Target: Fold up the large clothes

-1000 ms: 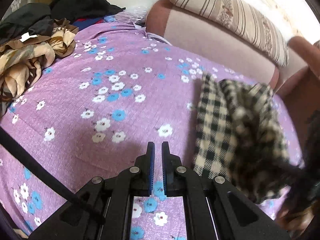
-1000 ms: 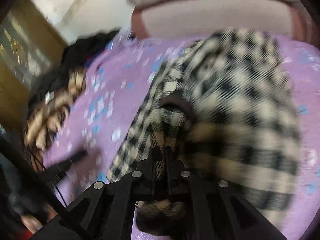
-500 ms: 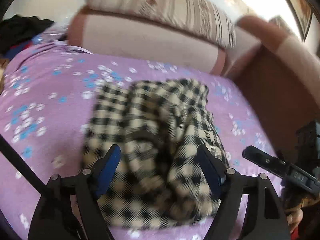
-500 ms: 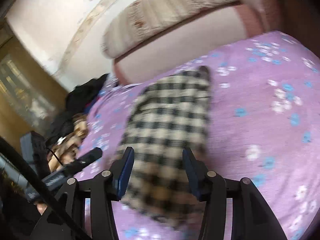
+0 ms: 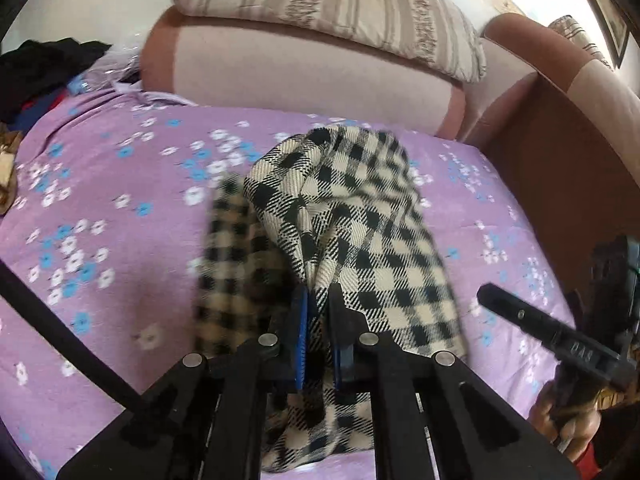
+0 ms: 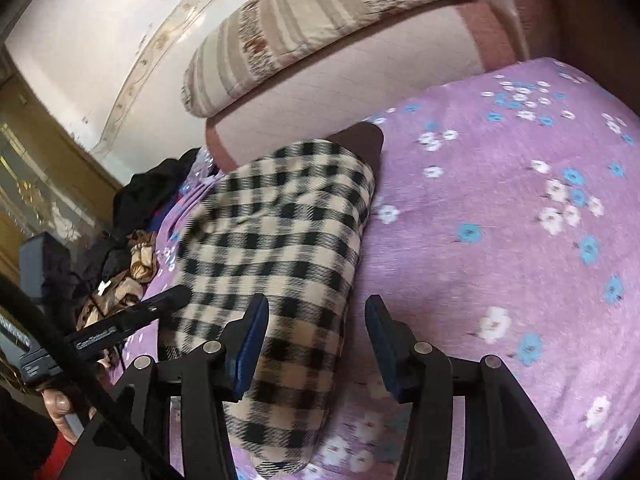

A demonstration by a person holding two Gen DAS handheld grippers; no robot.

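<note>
Soft, thick checked garment [image 5: 352, 224] on the purple bedspread [image 5: 120, 240]: left gripper [image 5: 318, 312] pinches its near fold, right gripper [image 6: 316, 312] gapes empty.

Black tongs [image 5: 318, 336], blue pads [image 6: 250, 344], silver screws, red sleeve

Open purple bedspread [image 6: 500, 240] lies right of the checked garment [image 6: 280, 248]. The padded headboard [image 5: 312, 76] and striped pillow [image 5: 328, 8] block the far edge; a clothes pile [image 6: 132, 240] crowds the left.
</note>
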